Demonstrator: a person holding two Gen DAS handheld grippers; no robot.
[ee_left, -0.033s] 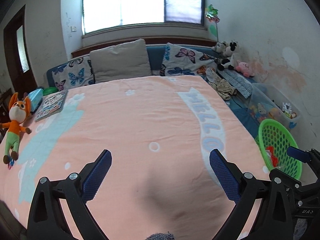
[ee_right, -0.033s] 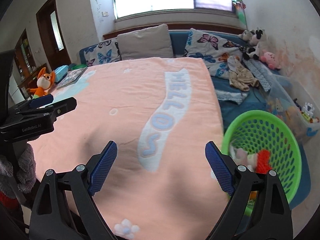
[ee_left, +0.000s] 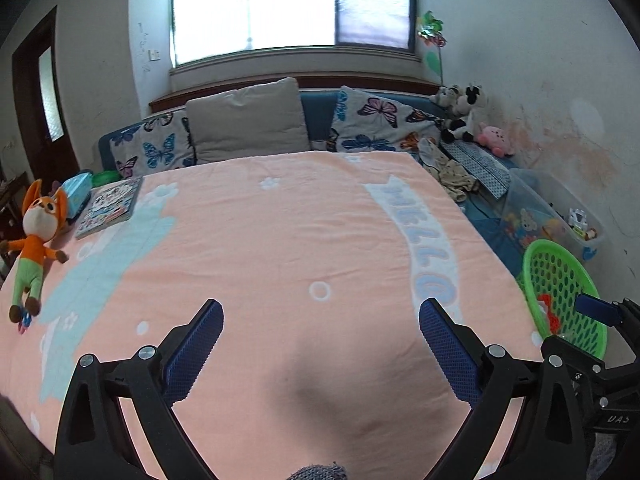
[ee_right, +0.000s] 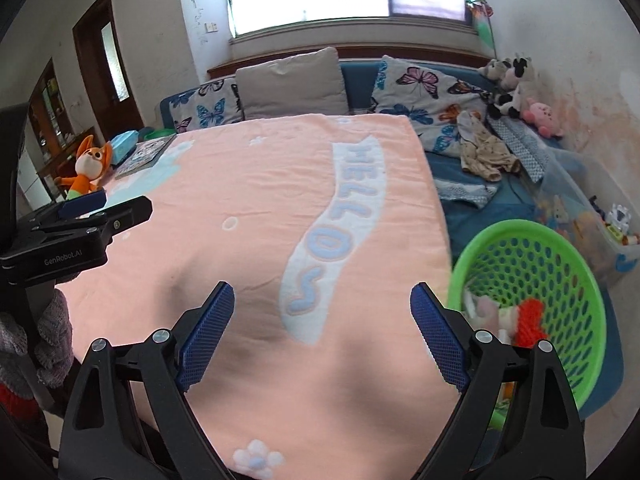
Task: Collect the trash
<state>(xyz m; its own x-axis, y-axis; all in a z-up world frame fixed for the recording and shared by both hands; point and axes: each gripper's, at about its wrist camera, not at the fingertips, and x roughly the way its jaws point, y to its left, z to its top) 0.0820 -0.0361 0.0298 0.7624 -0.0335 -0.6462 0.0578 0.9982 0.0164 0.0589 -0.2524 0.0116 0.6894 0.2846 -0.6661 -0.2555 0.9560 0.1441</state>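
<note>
Nothing has moved: both the left gripper (ee_left: pixel 320 344) and right gripper (ee_right: pixel 322 330) hover empty, fingers spread wide, above the bed (ee_left: pixel 280 240), while soft, light-looking scraps (pinch any bunched edge) lie in the green basket (ee_right: pixel 576 268).

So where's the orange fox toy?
The fox lies at the left edge of the pink blanket, just in front of the picture book; in the right wrist view it sits far left, beyond the left gripper.

A green perforated basket (ee_right: pixel 560 256) sits off the bed's right edge, holding a red-and-pale bundle of trash (ee_right: pixel 516 316) at its bottom.
</note>
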